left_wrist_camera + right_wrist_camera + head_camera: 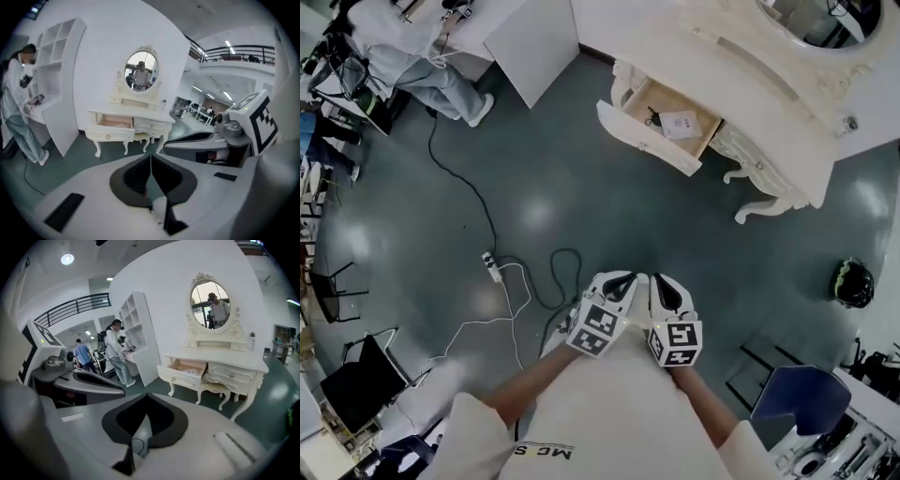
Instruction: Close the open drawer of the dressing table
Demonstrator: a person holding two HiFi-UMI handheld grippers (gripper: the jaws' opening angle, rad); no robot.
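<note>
Floor of dark grey-green, smooth and glossy with soft light reflections, fills most of the head view. At the far side stands the dressing table, the biggest piece of furniture. It is cream-white with a flat worktop, carved scrolled edges and slim curved legs. An oval mirror in an ornate cream frame rises from its back.

The open drawer is on the left half of the dressing table as seen from the front. It is pulled well out over the floor. Its front panel is cream with a curved outline and a small round knob. Its inside is bare pale wood, box-shaped. A white printed sheet or packet lies flat in it, with a small dark item beside it that is too small to identify. The matching drawer on the right half is closed.

Near the bottom of the head view the person holds both tools side by side, well apart from the drawer, pointing towards it and slightly down. The left tool is clenched, its black pads pressed together with nothing between them. The right tool is also clenched and empty. Each has a smooth grey shell and a cube with black-and-white square markers.

A thin black cable snakes across the floor to a white power strip.
</note>
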